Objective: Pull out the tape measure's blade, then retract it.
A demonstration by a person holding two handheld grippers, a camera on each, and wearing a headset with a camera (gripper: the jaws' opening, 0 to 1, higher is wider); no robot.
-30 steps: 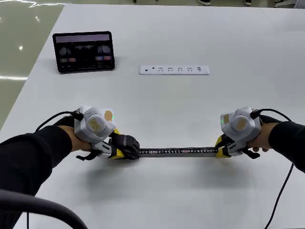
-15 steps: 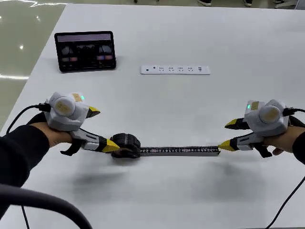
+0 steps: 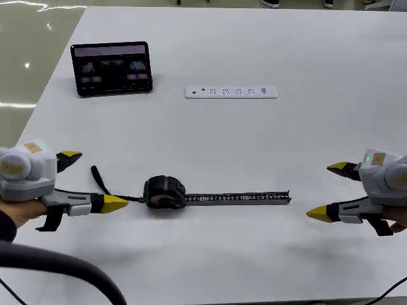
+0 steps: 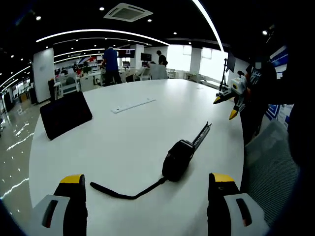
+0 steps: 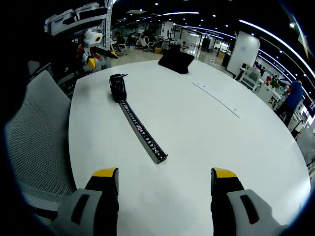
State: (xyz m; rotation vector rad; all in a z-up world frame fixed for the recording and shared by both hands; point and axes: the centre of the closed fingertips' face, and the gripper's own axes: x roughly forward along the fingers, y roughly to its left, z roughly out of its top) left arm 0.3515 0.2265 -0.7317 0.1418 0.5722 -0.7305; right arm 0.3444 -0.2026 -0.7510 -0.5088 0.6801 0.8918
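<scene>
Head view looks down on a wide white table [image 3: 254,38]. The left gripper [image 3: 95,178] is held at the near left edge with its yellow-tipped fingers spread wide apart. The right gripper [image 3: 326,190] is at the near right, fingers likewise apart and holding nothing. A dark tablet [image 3: 112,67] stands propped at the far left. A white power strip [image 3: 231,92] lies flat to its right.

The tape measure [image 3: 165,192] rests on the near part of the table between the two grippers, touched by neither. Its black case sits just right of the left gripper's fingertips. The blade [image 3: 238,198] lies flat, pulled out toward the right, its long axis running left to right. Its end hook stops near the right gripper's fingertips but clear of them. A thin black strap [image 3: 102,182] trails left from the case, in front of the gap between the left fingers.
</scene>
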